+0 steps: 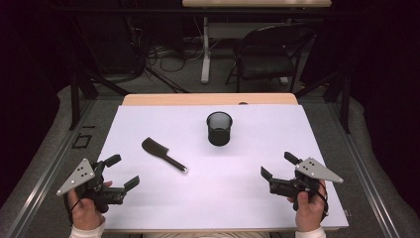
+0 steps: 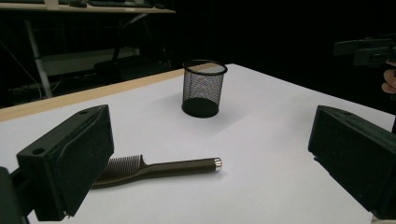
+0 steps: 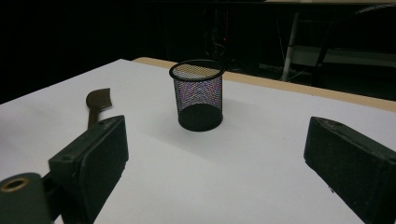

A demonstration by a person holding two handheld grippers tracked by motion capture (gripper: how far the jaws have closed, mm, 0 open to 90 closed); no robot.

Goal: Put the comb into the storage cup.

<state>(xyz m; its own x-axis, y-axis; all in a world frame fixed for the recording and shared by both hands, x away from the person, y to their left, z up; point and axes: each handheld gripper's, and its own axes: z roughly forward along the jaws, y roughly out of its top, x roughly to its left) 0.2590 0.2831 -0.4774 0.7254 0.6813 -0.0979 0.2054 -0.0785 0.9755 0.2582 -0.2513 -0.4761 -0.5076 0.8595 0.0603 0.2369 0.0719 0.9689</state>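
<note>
Left gripper (image 1: pixel 123 172): resting low at the near left corner, jaws standing wide apart with nothing between them, aimed inward across the sheet so the comb is lying straight ahead.
Right gripper (image 1: pixel 281 166): mirroring it at the near right corner, jaws likewise spread and empty, pointing toward the middle of the sheet, apparently waiting rather than reaching.
Left hand (image 1: pixel 85 212): gripping the handle from below, keeping the tool level with the sheet.
Right hand (image 1: pixel 308 210): doing the same on its side, close to the near edge.
Comb (image 2: pixel 154 169): lying flat on the sheet, toothed end partly hidden behind the left jaw in the left gripper view, metal-tipped handle pointing away from it; sitting left of centre, nearer the left gripper than the right, so likely the left one's to pick up.
Comb teeth: facing direction hard to read in the high view, possibly toward the far edge.
Mesh cup (image 3: pixel 198 95): standing upright and empty beyond the comb, well apart from it, mouth open upward, probably serving as the place to drop the comb.
White sheet (image 1: pixel 237 193): covering the table top, giving a plain bare surface around both items.
Wooden table edge (image 1: pixel 148 99): showing as a strip beyond the sheet.
Folding chair (image 1: pixel 267 54): standing on the floor behind the table, playing no part.
</note>
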